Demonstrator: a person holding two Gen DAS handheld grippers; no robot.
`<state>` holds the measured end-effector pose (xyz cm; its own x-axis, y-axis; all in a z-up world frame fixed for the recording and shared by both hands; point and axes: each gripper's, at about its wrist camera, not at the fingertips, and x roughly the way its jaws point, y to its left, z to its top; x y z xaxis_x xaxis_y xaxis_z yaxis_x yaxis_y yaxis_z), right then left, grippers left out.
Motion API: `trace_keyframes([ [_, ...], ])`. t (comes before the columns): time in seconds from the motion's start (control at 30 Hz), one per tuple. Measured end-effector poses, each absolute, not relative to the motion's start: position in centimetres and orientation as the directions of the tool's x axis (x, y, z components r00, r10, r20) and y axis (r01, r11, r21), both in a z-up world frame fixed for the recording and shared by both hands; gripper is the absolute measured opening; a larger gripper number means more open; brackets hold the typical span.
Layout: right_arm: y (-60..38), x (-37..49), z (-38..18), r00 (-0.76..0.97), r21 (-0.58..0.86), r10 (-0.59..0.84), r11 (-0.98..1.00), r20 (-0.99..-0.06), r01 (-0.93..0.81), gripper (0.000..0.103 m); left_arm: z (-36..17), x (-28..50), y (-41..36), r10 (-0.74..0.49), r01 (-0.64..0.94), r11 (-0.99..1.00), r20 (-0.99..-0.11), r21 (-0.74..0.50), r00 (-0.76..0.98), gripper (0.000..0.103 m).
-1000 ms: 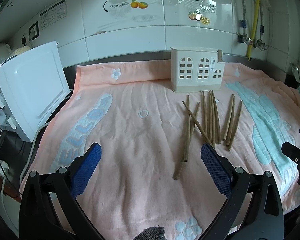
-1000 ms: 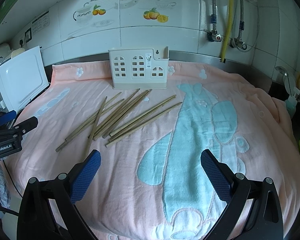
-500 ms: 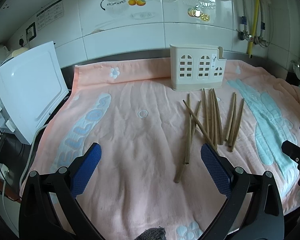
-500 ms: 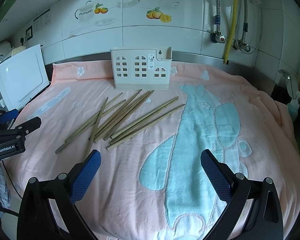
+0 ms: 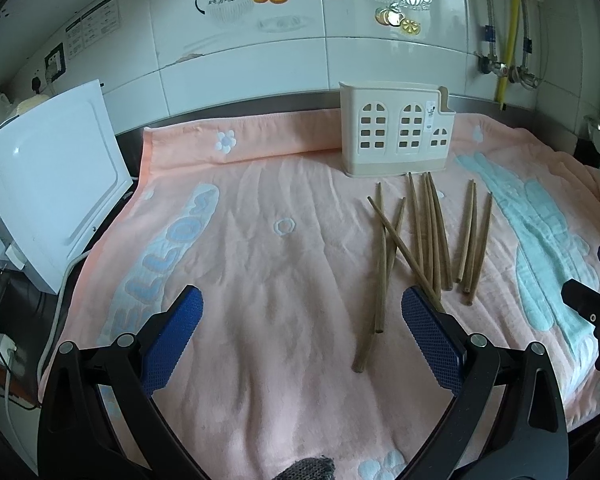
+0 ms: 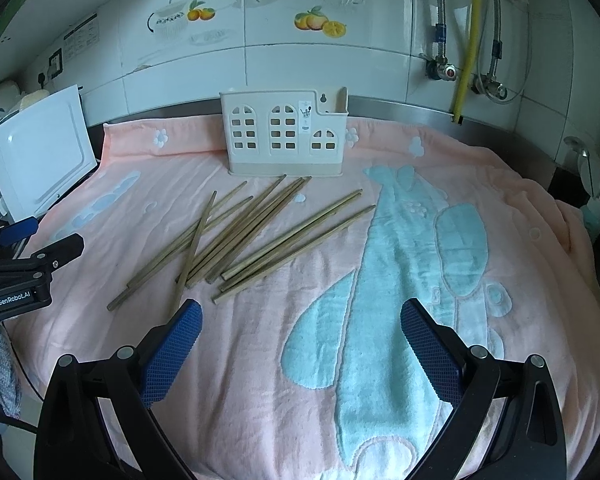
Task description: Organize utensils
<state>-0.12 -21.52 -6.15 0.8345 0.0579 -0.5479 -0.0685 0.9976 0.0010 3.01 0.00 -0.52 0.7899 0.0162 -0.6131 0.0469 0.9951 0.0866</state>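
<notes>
Several wooden chopsticks [image 5: 424, 236] lie loose on a pink towel [image 5: 260, 264], in front of a cream utensil holder [image 5: 396, 132] with window cut-outs that stands upright at the back. My left gripper [image 5: 300, 328] is open and empty, above the towel just left of the chopsticks' near ends. In the right wrist view the chopsticks [image 6: 244, 236] lie fanned out before the holder [image 6: 284, 136]. My right gripper [image 6: 300, 340] is open and empty, above the towel just right of the chopsticks' near ends. The left gripper [image 6: 24, 240] also shows at the left edge of the right wrist view.
A white appliance [image 5: 48, 200] stands at the towel's left edge, with a cable [image 5: 56, 320] hanging beside it. A tiled wall [image 5: 300, 40] with pipes and valves [image 6: 456, 68] rises behind. A dark ledge with small items [image 6: 592, 196] lies at the far right.
Both grippers have drawn back and risen slightly, so the towel and chopsticks sit a little lower and farther in view. Both stay open. The chopsticks have not moved.
</notes>
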Motion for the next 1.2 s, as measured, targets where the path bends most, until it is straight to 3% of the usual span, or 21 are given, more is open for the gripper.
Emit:
trace_keyframes([
  [0.5, -20.8, 1.0, -6.2, 0.829, 0.000, 0.059, 0.997, -0.557, -0.071, 0.095, -1.1, 4.0, 0.7, 0.030, 0.027, 0.996, -0.628, 0.081, 0.778, 0.098],
  [0.6, -20.3, 1.0, -6.4, 0.825, 0.001, 0.070, 0.997, -0.561, -0.084, 0.088, -1.2, 3.9, 1.2, 0.036, 0.019, 0.997, -0.629, 0.080, 0.777, 0.098],
  [0.8, -19.6, 1.3, -6.7, 0.817, 0.010, 0.087, 0.995, -0.570, -0.099, 0.087, -0.8, 3.9, 2.1, 0.048, 0.002, 0.997, -0.621, 0.078, 0.782, 0.095],
  [1.1, -18.2, 1.2, -7.0, 0.810, 0.001, 0.095, 0.993, -0.578, -0.116, 0.076, -0.9, 3.7, 2.5, 0.030, 0.010, 0.998, -0.618, 0.061, 0.786, 0.091],
  [1.2, -17.5, 1.2, -7.2, 0.808, -0.002, 0.104, 0.992, -0.580, -0.129, 0.067, -0.9, 3.5, 2.9, 0.023, 0.007, 0.999, -0.614, 0.046, 0.789, 0.089],
])
